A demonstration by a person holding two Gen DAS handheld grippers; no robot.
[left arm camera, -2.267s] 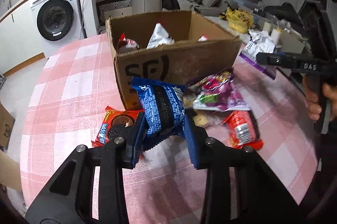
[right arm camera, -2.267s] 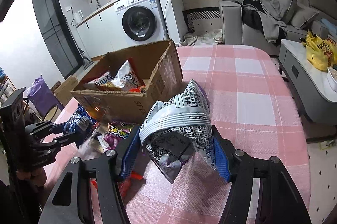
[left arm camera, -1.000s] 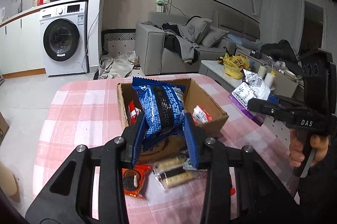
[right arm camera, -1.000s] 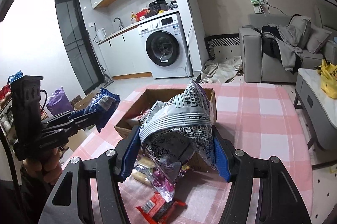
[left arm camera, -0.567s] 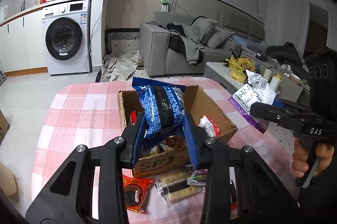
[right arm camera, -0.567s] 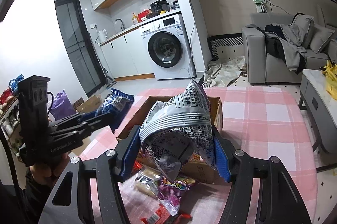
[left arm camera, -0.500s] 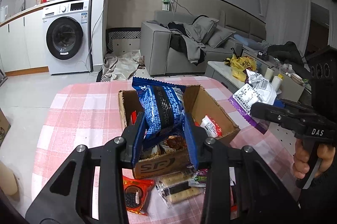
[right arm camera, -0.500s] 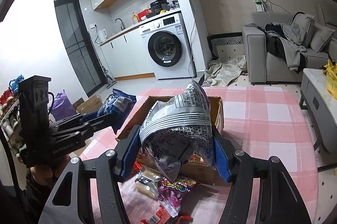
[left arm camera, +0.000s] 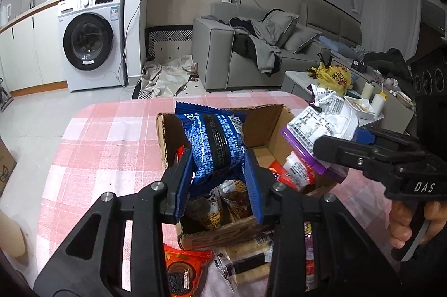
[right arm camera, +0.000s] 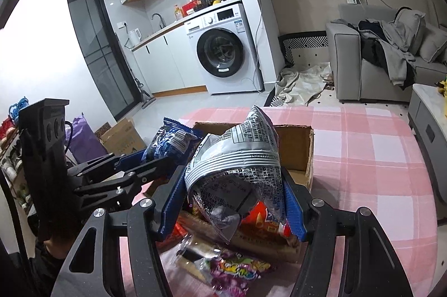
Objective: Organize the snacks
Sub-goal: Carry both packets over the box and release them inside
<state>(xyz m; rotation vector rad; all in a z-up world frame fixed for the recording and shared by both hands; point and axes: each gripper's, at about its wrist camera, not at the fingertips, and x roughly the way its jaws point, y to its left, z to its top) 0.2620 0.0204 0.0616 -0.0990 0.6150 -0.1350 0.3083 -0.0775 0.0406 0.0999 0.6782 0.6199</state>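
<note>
My left gripper is shut on a blue snack packet and holds it above the open cardboard box. My right gripper is shut on a grey-white crinkled snack bag, also over the box. The right gripper with its bag shows at the right of the left wrist view. The left gripper with the blue packet shows at the left of the right wrist view. Several snack packs lie inside the box.
The box stands on a pink checked tablecloth. Loose snacks lie in front of the box: a red cookie pack, wafer packs and a purple candy bag. A washing machine and a sofa stand beyond the table.
Both grippers have moved closer to the box, each keeping its packet. The right gripper's bag now hangs over the box's right side in the left wrist view.
</note>
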